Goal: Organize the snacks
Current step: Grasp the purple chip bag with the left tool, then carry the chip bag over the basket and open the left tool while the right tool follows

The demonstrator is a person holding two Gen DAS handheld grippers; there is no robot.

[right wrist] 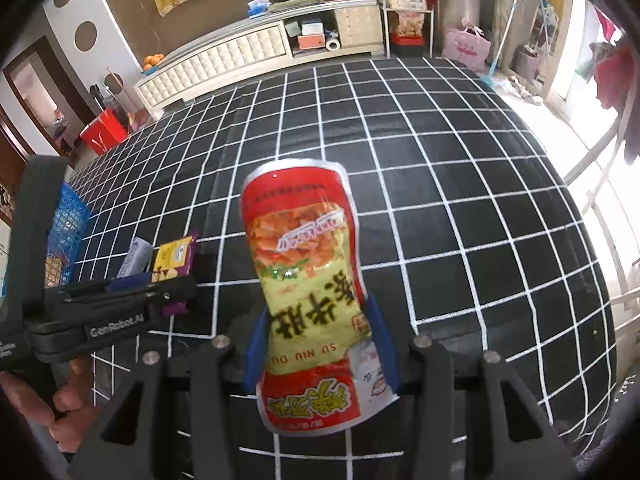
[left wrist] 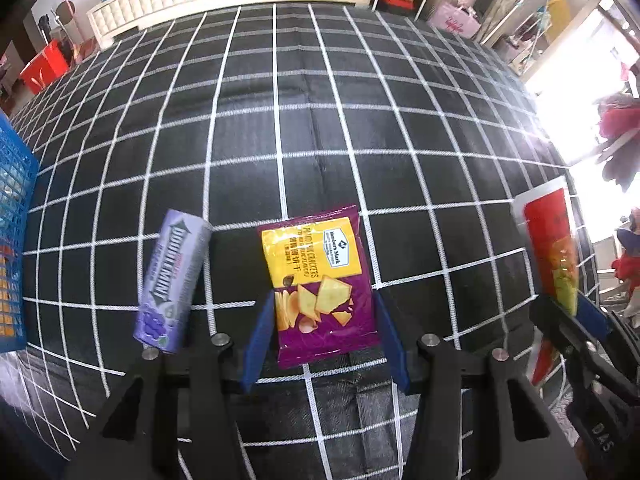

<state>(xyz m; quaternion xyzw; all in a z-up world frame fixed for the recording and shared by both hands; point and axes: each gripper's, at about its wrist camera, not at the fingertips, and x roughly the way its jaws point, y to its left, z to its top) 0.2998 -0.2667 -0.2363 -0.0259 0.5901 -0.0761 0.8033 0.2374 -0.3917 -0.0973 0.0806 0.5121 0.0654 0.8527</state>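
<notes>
right hand-held gripper (right wrist: 320, 344) clamped on a red-and-yellow snack bag (right wrist: 308, 280), lifted above the checked tabletop (right wrist: 440, 160); left hand-held gripper (left wrist: 325, 312) spread wide around the purple-and-yellow cracker packet (left wrist: 320, 284), lying flat.

Both fisheye views look forward and down along their own blue fingers, close above a black grid cloth (left wrist: 304, 120) and facing the far white cabinet (right wrist: 224, 60). The left wrist view sits low over a purple cracker packet (left wrist: 320, 284); that packet appears at the right wrist view's left edge, and both show the blue basket (right wrist: 66, 220).
</notes>
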